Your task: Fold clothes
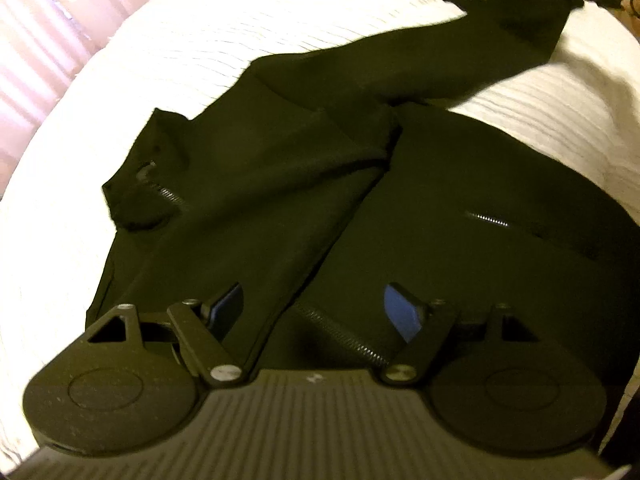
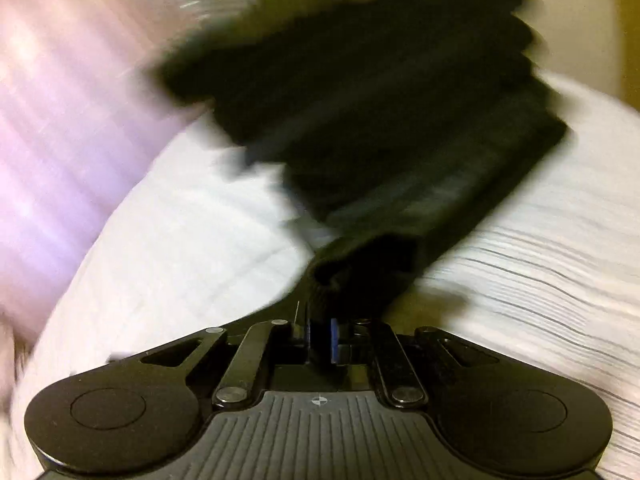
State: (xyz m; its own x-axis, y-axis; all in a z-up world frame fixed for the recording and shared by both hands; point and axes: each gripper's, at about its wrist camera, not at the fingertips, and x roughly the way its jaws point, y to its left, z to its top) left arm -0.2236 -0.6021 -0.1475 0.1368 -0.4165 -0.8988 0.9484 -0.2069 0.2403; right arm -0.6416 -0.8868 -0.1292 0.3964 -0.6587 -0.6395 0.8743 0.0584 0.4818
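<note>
We find no readable text, labels, brand names, numbers or signs in either wrist view. The only mark of any kind is a small round crosshair symbol (image 2: 319, 401) on the ribbed grey body of the right-hand tool, and it carries no letters. Much of the right wrist view is blurred.
</note>
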